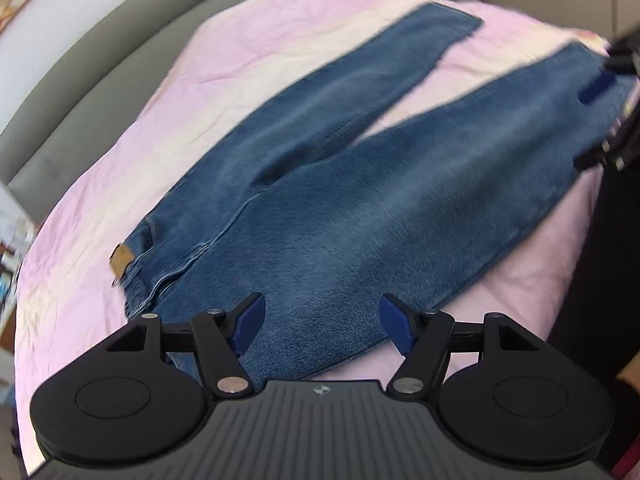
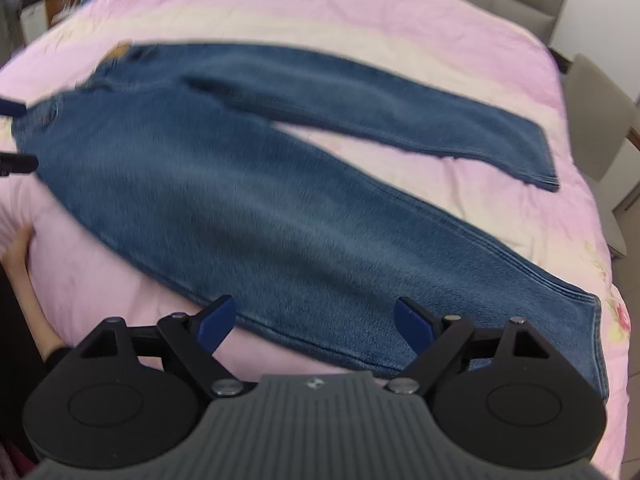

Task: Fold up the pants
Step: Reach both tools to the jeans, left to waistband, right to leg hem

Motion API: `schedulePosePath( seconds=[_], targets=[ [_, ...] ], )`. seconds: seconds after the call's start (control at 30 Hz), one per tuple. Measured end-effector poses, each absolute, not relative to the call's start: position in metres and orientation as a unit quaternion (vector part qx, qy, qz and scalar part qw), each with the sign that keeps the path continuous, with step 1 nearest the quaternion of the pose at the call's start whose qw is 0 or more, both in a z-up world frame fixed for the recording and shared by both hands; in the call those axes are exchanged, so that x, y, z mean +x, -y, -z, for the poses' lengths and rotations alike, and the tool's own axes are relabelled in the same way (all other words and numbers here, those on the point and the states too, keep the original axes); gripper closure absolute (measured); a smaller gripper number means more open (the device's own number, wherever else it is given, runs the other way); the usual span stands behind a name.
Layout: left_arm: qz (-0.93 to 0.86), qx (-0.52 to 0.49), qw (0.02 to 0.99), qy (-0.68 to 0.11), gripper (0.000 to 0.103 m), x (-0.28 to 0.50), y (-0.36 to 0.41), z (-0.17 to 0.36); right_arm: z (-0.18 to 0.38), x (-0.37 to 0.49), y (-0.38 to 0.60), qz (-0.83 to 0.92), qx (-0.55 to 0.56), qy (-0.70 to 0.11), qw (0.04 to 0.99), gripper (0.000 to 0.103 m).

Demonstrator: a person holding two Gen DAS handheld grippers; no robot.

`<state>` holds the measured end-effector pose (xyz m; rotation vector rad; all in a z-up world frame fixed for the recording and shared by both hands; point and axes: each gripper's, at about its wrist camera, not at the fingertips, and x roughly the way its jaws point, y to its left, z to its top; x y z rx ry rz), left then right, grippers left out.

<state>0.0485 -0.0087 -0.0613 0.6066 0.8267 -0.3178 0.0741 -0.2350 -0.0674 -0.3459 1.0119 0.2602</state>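
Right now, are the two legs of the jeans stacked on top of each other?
No, the jeans lie flat on the pink bedcover with both legs spread apart.

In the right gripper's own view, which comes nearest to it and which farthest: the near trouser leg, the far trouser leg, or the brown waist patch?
From the right gripper:
1. Near trouser leg, right under its open jaws.
2. Far trouser leg, further up the bed, to the right.
3. Brown waist patch, top left, at the waistband.
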Motion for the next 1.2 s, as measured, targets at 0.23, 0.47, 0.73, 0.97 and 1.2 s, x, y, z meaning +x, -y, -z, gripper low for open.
schedulePosePath(
  seconds=[0.23, 0.47, 0.73, 0.97, 1.2],
  targets=[
    [0.164, 0.36, 0.828, -0.396, 0.027, 0.069, -0.027, 0.075, 0.067, 0.113, 0.291, -0.064, -0.214, -0.517, 0.826, 0.022],
    [0.202, 0.437, 0.774, -0.41, 0.026, 0.094, -0.085, 0.08, 0.045, 0.141, 0.364, 0.038, -0.186, -0.528, 0.827, 0.021],
    [0.271, 0.479, 0.665, -0.505, 0.027, 0.117, -0.122, 0.119, 0.058, 0.135, 0.411, -0.003, -0.229, -0.55, 0.803, 0.021],
    [0.267, 0.51, 0.622, -0.531, 0.024, 0.117, -0.124, 0.163, 0.087, 0.123, 0.439, -0.033, -0.272, -0.581, 0.767, 0.021],
    [0.231, 0.528, 0.612, -0.542, 0.023, 0.117, -0.117, 0.181, 0.114, 0.102, 0.454, -0.077, -0.334, -0.576, 0.742, 0.021]
  ],
)
